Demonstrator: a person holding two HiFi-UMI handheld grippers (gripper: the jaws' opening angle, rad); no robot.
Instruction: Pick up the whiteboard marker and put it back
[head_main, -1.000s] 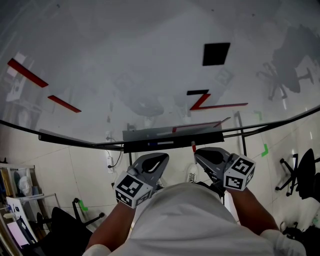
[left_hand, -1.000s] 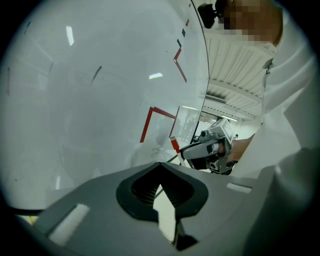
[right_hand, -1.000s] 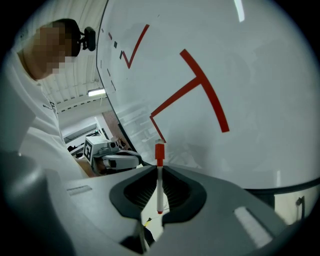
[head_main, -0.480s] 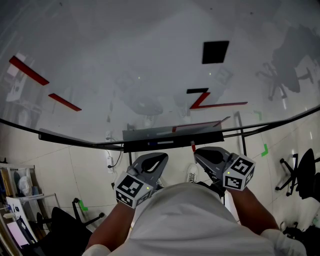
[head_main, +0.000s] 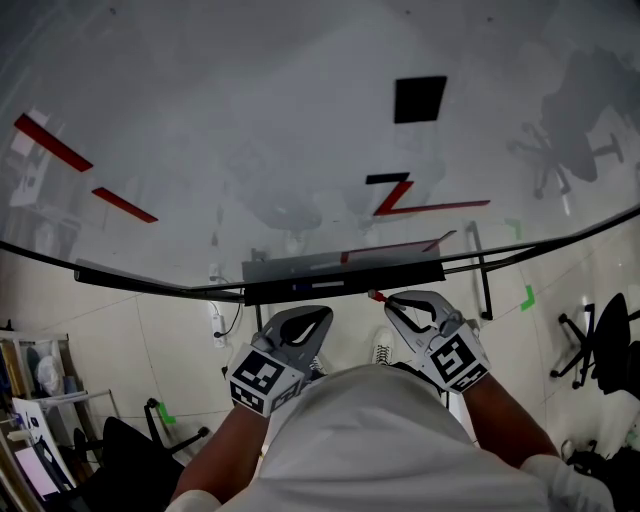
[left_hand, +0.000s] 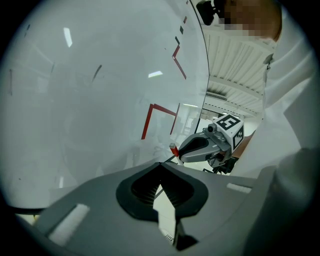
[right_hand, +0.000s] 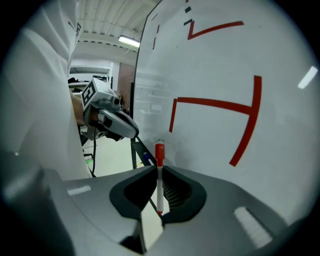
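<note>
The whiteboard marker (right_hand: 159, 176), white with a red cap, stands upright between the jaws of my right gripper (right_hand: 159, 172), which is shut on it. Its red cap (head_main: 377, 296) points at the whiteboard's grey tray (head_main: 400, 266) in the head view, just below the tray's right half. The same cap (left_hand: 173, 149) shows ahead of the right gripper (left_hand: 205, 145) in the left gripper view. My left gripper (head_main: 300, 325) hangs below the tray's middle, shut with nothing in it. The whiteboard (head_main: 250, 130) carries red strokes and black patches.
A blue pen (right_hand: 145, 158) lies on the tray. Black stand legs (head_main: 486, 280) drop from the board's lower edge. Office chairs (head_main: 600, 350) stand at the right, and a shelf with clutter (head_main: 35, 400) at the left. Green tape (head_main: 529, 298) marks the tiled floor.
My right gripper has moved left and forward with the marker, turning so that the red cap now lies close under the tray. The left gripper has hardly moved.
</note>
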